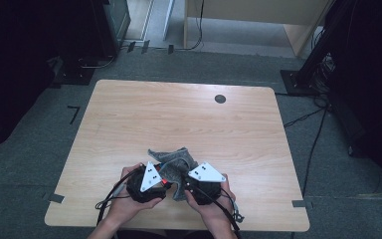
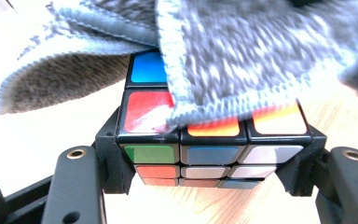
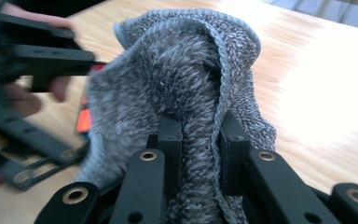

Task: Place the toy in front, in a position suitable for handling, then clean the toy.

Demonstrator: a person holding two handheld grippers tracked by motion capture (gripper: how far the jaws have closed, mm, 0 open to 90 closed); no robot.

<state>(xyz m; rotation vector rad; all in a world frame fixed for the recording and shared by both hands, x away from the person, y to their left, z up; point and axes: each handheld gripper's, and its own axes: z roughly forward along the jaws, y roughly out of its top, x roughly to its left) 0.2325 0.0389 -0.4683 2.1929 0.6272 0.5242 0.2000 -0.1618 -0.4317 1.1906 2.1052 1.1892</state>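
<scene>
Near the table's [image 1: 129,114] front edge, I am clamping the puzzle cube [image 2: 205,149] in the left gripper [image 2: 205,186], jaws pressing its two sides so it is staying put for wiping. My right gripper [image 3: 200,140] is pinching a fold of the grey cloth [image 3: 186,70] and draping it over the cube's top. From the high view the cloth [image 1: 171,162] is hiding the cube; the left gripper view is revealing its coloured faces.

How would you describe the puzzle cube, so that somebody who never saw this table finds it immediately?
Start at the near edge of the wooden table, where two hands hold black grippers. The left gripper clamps the puzzle cube between its jaws, half under the grey cloth. It is the sole hard, many-coloured thing there: red, blue, green and orange squares in a black grid.
</scene>
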